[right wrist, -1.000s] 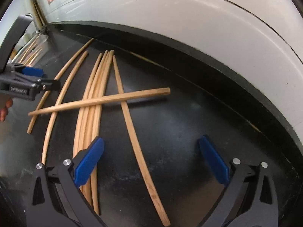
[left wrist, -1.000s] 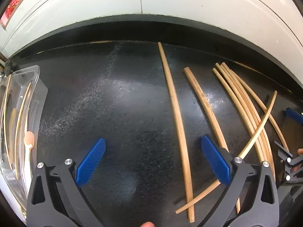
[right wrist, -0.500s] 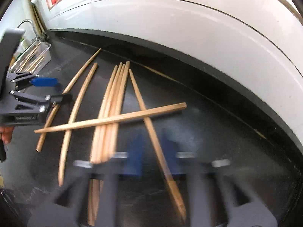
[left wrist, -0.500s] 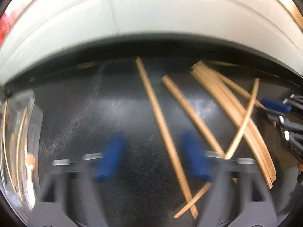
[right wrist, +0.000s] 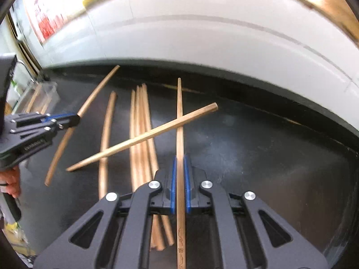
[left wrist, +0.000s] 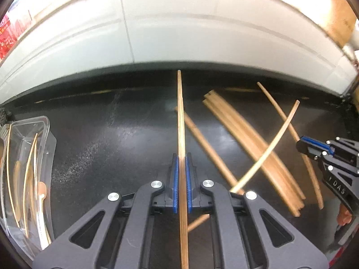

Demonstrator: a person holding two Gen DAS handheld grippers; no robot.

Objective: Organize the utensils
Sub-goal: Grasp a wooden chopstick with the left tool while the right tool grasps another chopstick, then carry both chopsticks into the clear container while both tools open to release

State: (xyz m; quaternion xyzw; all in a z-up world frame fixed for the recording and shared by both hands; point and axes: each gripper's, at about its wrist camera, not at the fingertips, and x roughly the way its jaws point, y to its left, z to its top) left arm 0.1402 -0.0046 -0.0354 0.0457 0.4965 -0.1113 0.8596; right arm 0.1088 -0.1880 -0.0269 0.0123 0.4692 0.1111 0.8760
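My left gripper (left wrist: 182, 157) is shut on a wooden chopstick (left wrist: 180, 116) that runs straight ahead between its blue pads. My right gripper (right wrist: 178, 159) is shut on another chopstick (right wrist: 179, 121), which passes under a crossing chopstick (right wrist: 157, 134). A bundle of several chopsticks (right wrist: 141, 134) lies on the black counter (right wrist: 258, 157) left of the right gripper; it also shows in the left wrist view (left wrist: 246, 139). One more loose chopstick (right wrist: 105, 132) lies further left. Each gripper shows in the other's view, the right (left wrist: 300, 144) and the left (right wrist: 77, 118).
A clear plastic tray (left wrist: 48, 134) holding thin wooden utensils sits at the counter's left end. A white wall (left wrist: 179, 33) rises behind the counter's back edge. A cardboard box (left wrist: 338, 22) stands at the far right.
Both grippers were open a second ago and have closed, each on one chopstick. Both views have tilted up, showing more wall.
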